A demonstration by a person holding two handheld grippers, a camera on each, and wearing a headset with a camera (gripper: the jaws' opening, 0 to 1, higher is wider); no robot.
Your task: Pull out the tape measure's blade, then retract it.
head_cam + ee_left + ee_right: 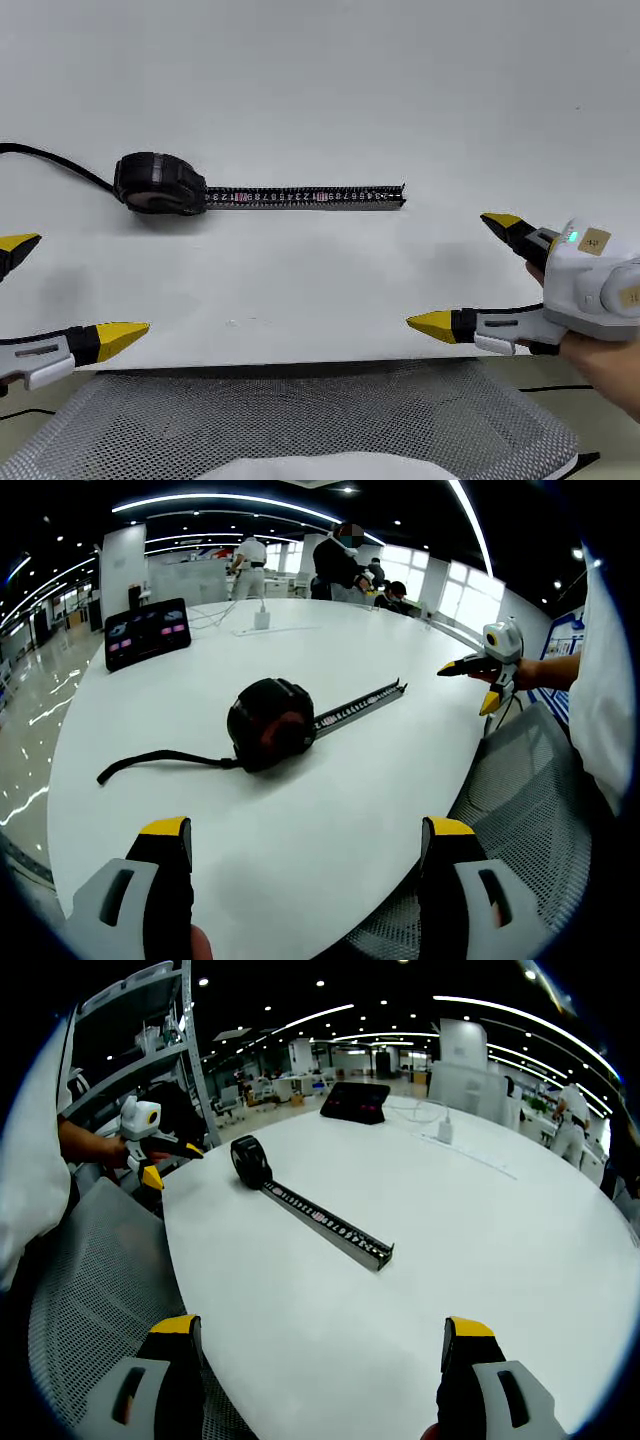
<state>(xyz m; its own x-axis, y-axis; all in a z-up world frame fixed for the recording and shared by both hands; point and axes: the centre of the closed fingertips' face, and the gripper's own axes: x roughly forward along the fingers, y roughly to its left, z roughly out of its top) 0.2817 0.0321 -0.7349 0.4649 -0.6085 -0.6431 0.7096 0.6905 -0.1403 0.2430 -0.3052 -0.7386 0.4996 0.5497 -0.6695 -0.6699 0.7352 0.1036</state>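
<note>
Left tongs and right tongs gape wide, empty. The black rubber-cased tape measure lies ahead of the left; its extended black numbered blade runs crosswise, tip nearer the right.

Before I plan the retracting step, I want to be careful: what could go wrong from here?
The blade lies extended; once released it may snap back and its end hook may whip.
The left gripper and right gripper are open, apart from the case, which could slide when pushed.
</note>
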